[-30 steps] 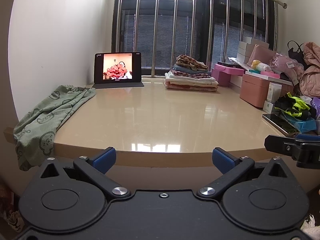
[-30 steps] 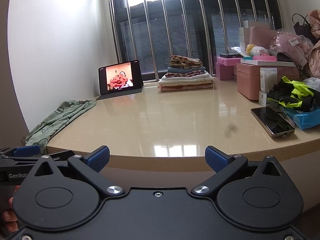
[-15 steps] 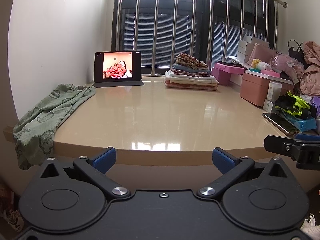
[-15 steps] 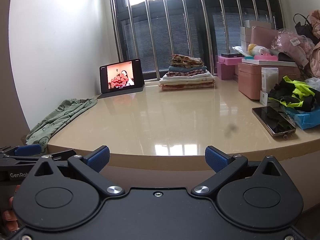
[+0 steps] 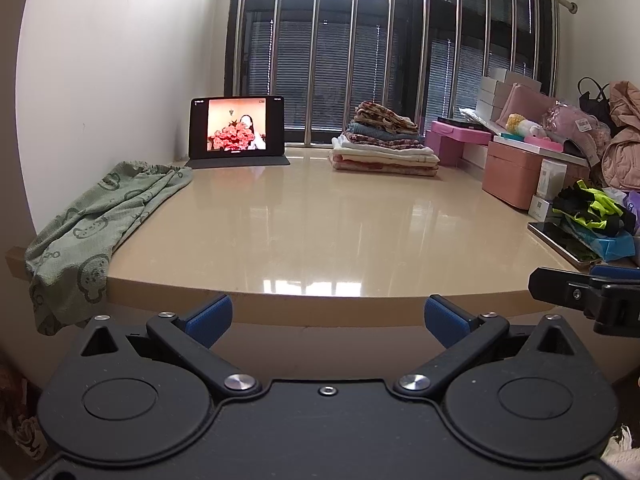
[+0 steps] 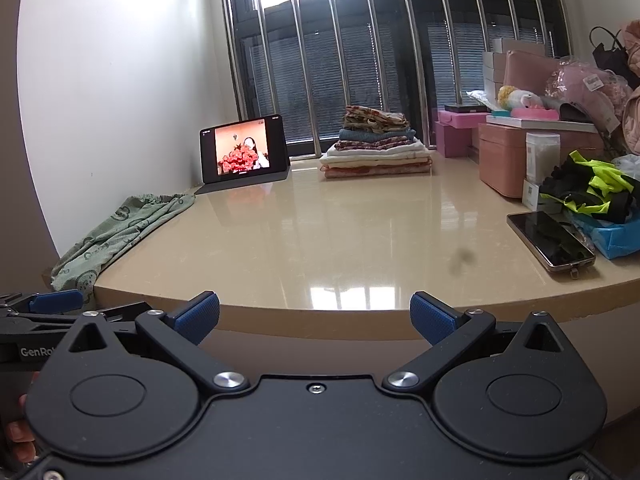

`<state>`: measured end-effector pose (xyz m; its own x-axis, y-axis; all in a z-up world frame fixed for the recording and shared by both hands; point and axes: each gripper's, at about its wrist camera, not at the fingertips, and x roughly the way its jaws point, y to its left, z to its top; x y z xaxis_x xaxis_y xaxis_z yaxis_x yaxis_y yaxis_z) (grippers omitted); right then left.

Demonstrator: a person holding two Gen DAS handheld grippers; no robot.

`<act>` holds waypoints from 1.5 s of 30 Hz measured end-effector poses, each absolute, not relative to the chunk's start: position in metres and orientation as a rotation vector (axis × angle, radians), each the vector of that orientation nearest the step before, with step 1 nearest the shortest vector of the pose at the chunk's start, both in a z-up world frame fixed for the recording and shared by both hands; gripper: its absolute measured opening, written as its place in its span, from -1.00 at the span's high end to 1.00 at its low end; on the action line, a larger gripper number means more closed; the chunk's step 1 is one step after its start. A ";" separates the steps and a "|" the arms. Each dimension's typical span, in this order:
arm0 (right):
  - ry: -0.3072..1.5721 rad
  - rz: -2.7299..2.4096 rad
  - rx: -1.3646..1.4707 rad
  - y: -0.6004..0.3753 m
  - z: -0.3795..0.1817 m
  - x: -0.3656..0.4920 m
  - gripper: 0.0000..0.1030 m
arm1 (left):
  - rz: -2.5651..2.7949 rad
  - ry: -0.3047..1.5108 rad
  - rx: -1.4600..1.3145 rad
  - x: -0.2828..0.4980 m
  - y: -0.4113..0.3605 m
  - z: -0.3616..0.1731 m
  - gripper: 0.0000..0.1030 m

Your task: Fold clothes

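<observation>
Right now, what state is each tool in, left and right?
Left tool: open, holding nothing, short of the table edge.
Right tool: open, holding nothing, also short of the table edge.

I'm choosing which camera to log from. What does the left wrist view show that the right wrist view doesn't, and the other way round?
Only the left wrist view shows the green cloth hanging over the table's edge, with its low end in sight. Only the right wrist view shows the whole phone and a fingertip at the lower left. Both show the open left hand-held gripper, the open right hand-held gripper, the tablet, the folded stack and the table.
</observation>
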<state>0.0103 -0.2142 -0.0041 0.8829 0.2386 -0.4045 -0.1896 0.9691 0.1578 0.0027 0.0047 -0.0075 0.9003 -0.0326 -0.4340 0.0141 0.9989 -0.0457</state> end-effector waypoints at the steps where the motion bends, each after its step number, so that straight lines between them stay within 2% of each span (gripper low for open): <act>1: 0.438 0.223 0.114 -0.214 -0.004 0.011 -0.99 | -0.026 0.451 -0.043 0.003 0.005 -0.008 -1.00; 45: 0.441 0.235 0.070 -0.209 -0.002 0.007 -1.00 | -0.057 0.450 -0.056 0.003 0.003 -0.007 -1.00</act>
